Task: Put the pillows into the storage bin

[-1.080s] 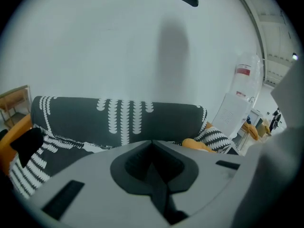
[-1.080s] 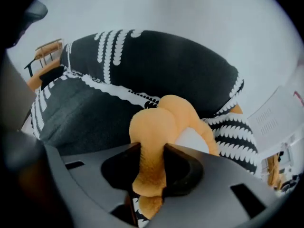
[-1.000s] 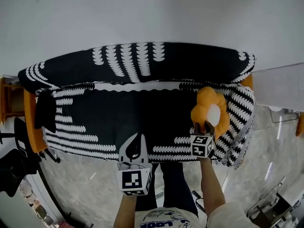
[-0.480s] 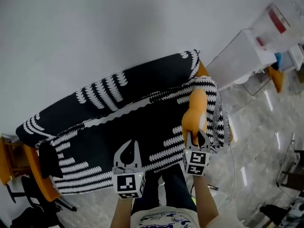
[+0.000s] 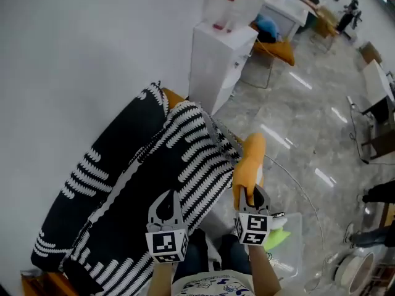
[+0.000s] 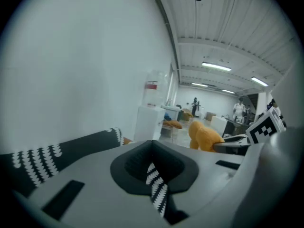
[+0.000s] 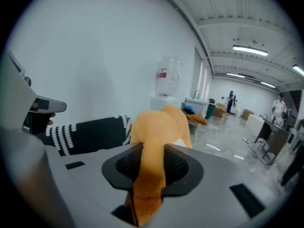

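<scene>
One orange pillow [image 5: 250,165] is pinched in the right gripper's [image 5: 252,196] fingers, with most of it sticking out past their tips. The left gripper [image 5: 167,196] has its fingers closed tip to tip on nothing, over the striped sofa cover [image 5: 185,147]. The clear storage bin [image 5: 295,239] sits on the floor below the right fingers, pillow not in it yet.

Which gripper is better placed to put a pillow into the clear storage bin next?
The right gripper: it is shut on the orange pillow, and the clear storage bin lies on the floor just beside it. The left gripper carries no pillow and hangs over the sofa cover.
</scene>
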